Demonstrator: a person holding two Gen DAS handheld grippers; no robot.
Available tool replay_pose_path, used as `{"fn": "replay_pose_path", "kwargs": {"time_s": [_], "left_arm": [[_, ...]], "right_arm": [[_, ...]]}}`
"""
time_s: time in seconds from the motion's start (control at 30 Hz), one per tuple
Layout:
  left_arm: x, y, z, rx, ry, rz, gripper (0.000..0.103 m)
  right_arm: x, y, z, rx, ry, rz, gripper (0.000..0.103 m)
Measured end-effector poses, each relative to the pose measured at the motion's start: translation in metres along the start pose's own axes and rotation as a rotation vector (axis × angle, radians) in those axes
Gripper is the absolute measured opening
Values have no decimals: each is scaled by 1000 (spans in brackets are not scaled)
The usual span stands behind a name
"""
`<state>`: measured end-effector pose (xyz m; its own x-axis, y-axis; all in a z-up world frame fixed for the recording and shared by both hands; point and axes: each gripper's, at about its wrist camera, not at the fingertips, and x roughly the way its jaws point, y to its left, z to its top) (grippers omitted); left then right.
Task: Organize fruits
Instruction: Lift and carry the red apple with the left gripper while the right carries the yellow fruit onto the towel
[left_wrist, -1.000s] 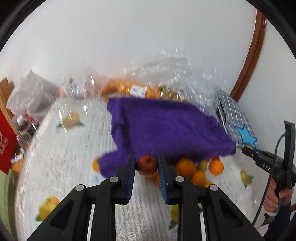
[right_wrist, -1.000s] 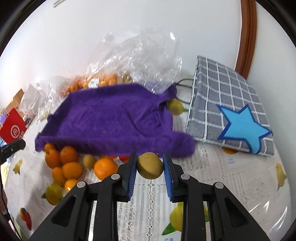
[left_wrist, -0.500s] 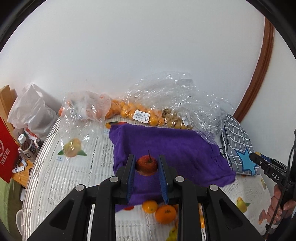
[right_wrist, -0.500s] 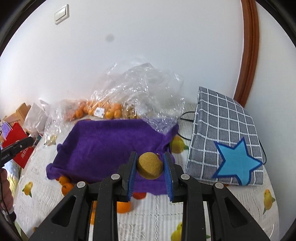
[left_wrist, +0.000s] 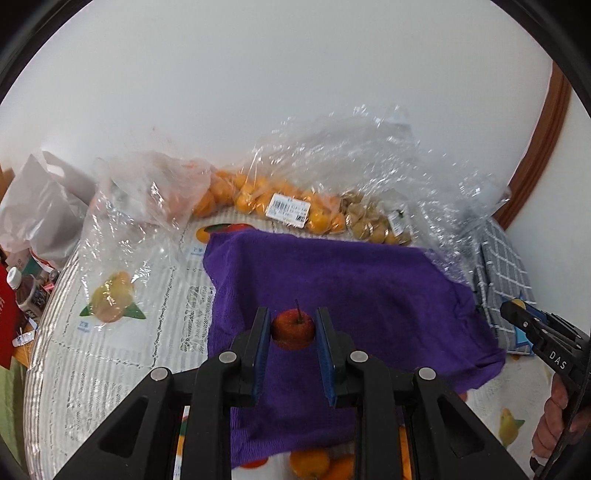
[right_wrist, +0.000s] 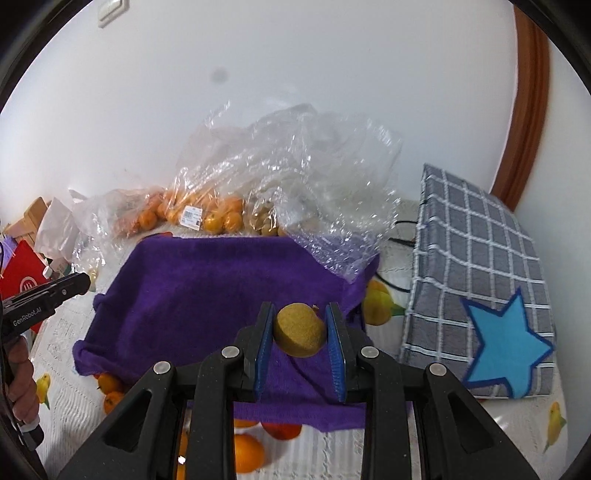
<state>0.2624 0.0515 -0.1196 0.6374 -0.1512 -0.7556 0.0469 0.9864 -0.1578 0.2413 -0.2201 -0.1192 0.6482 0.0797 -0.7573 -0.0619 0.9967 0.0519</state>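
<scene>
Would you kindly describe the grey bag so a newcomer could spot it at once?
Start at the purple towel spread over the table. Just beyond its right edge, the grey checked bag leans near the wooden door frame. Unlike the clear plastic bags nearby, it carries a blue star.

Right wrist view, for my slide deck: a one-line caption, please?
Right gripper jaws shut on a brown round kiwi-like fruit above a purple fleece towel.
</scene>
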Motion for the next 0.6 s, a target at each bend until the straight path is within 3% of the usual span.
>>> {"fn": "replay_pose_path", "kwargs": {"time_s": [0.27,0.6], "left_arm": [[29,0,-5,10,50,3,23],[48,-6,-15,41,91,1,23]], "right_arm": [[50,12,0,-20,61,4,28],[75,12,-9,-31,113,-3,28]]}}
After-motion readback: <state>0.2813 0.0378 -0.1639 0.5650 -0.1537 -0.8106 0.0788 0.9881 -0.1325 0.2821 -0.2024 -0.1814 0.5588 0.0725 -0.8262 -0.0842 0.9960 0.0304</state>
